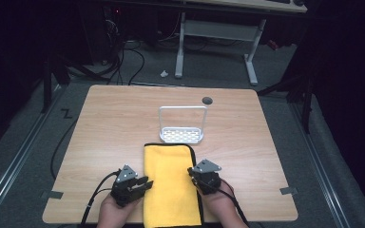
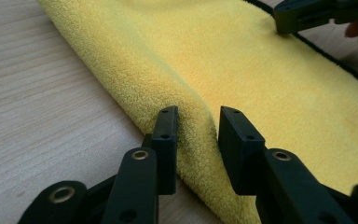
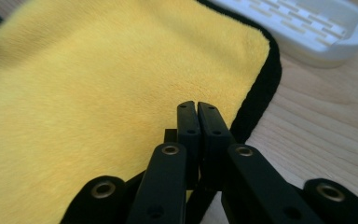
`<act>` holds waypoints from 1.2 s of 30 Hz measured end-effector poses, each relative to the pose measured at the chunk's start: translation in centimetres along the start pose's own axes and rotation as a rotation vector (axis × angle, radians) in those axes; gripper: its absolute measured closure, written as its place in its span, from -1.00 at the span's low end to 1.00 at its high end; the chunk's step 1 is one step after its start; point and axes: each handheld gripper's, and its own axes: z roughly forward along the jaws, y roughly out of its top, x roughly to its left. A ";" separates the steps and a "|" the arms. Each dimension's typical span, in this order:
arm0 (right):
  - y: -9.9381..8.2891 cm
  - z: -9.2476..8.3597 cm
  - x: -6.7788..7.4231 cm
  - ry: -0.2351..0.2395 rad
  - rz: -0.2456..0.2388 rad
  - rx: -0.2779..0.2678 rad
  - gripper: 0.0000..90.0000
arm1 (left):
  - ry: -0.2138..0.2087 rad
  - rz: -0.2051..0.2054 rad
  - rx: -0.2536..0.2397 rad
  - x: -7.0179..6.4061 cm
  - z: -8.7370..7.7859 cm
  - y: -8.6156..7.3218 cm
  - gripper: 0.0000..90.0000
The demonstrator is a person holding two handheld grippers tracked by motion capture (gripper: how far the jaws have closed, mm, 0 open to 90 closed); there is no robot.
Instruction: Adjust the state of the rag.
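On the near half of the wooden table (image 1: 104, 123), a yellow fleece cloth (image 1: 171, 183) with black edging lies flat, lengthwise toward the person. Left gripper (image 2: 196, 126): jaws partly open, astride a raised ridge at the cloth's left edge, fleece between them. Right gripper (image 3: 196, 122): jaws shut together at the black-trimmed right edge; a grip on the cloth can't be told.

A plain bright yellow cloth (image 1: 172, 183) edged with a black border is seen on a pale wood-grain table (image 1: 104, 128), beside a white slotted rack (image 1: 182, 135), while both grippers are black throughout.
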 end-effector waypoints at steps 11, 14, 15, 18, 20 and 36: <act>-2.5 -1.6 0.3 0.009 -0.028 0.018 1.00 | -0.050 0.039 0.035 -1.6 -0.4 -0.8 0.46; -3.5 -2.7 0.2 0.023 -0.020 0.012 0.99 | -0.082 0.050 0.053 -2.5 -0.6 -1.0 0.46; -3.8 -3.0 0.1 0.028 -0.018 0.012 0.99 | -0.099 0.055 0.058 -2.8 -0.6 -1.0 0.46; -4.4 -3.6 -0.2 0.039 -0.011 0.011 0.98 | -0.125 0.081 0.066 -3.1 -0.6 -1.0 0.41; -4.5 -3.6 -0.5 0.055 0.008 0.010 0.97 | -0.129 0.054 0.050 -2.6 -0.9 -0.7 0.38; -4.5 -3.5 -0.6 0.069 0.011 0.003 0.95 | -0.012 -0.154 -0.014 3.1 3.5 4.3 -0.18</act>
